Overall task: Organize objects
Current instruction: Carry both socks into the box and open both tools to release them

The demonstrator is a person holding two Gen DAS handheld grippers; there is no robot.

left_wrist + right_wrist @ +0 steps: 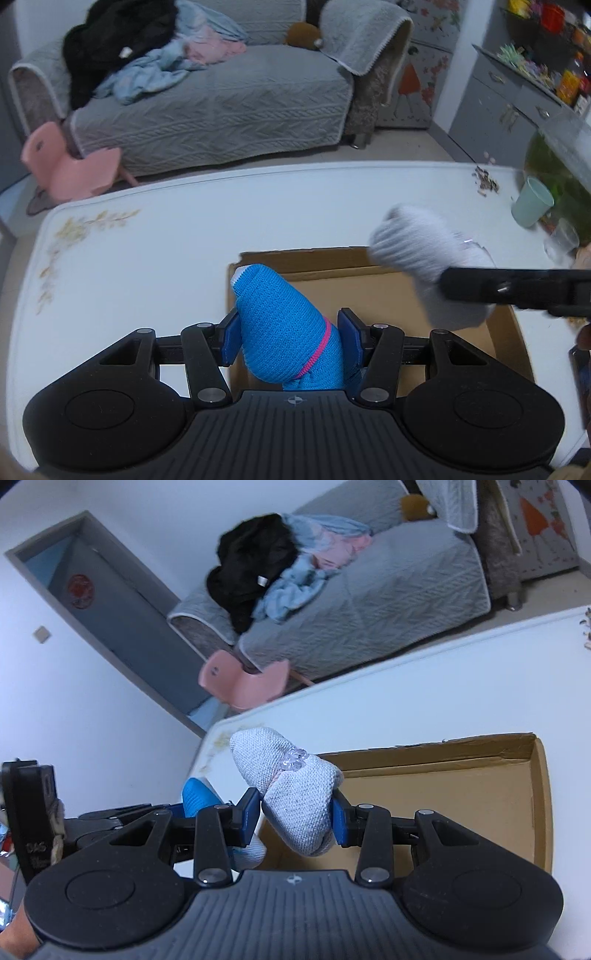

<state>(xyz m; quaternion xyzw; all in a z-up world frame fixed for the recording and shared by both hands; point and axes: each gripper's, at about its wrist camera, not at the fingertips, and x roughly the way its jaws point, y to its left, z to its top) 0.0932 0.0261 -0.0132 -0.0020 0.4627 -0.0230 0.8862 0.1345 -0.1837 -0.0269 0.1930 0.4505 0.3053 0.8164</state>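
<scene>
Right gripper [295,818] clamps a grey knitted sock [291,786] over the cardboard box [480,797]

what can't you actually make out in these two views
- Cardboard box floor: in the left wrist view the blue sock and the left hand-held gripper hide its near part.
- White sock: blurred in the left wrist view; its near end is behind the right hand-held gripper.
- Shelf items: small, blurred, cut by the right edge.
- Blue sock, right wrist view: mostly hidden behind the gripper.

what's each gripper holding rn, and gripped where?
Left gripper: blue sock bundle, pinched across its lower half near the pink stripe. Right gripper: grey sock bundle, pinched across its middle.
</scene>
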